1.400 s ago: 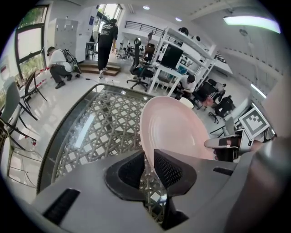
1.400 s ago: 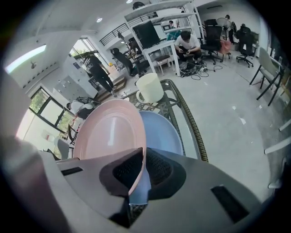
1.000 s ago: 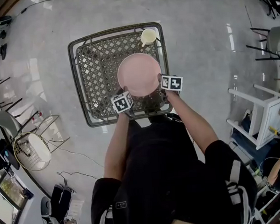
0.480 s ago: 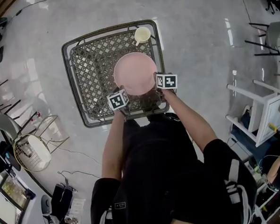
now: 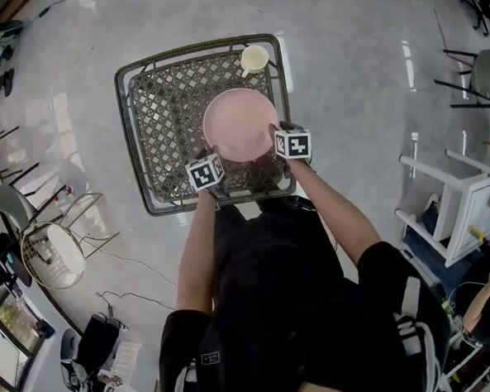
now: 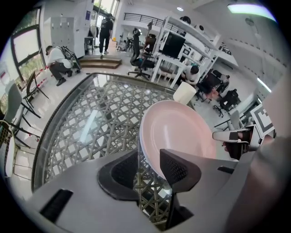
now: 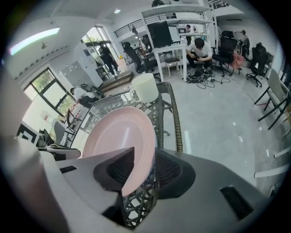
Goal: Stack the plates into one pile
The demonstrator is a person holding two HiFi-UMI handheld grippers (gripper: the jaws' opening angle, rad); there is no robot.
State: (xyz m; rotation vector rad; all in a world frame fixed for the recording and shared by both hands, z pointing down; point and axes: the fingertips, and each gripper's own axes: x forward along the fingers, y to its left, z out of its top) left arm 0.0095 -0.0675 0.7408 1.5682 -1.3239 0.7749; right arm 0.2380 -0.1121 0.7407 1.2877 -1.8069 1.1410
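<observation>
Jaws of left gripper (image 6: 149, 166) and right gripper (image 7: 138, 170) have just been opened around pink plate (image 5: 241, 125) rim, apparently to release it onto wicker table (image 5: 161, 105).

We see a person in a black, short-sleeved top (image 5: 271, 280), plain and rather loose. Near the left sleeve of this top there is a small white label (image 5: 209, 359). Pale grey straps (image 5: 411, 305) run at both sides of the top.
</observation>
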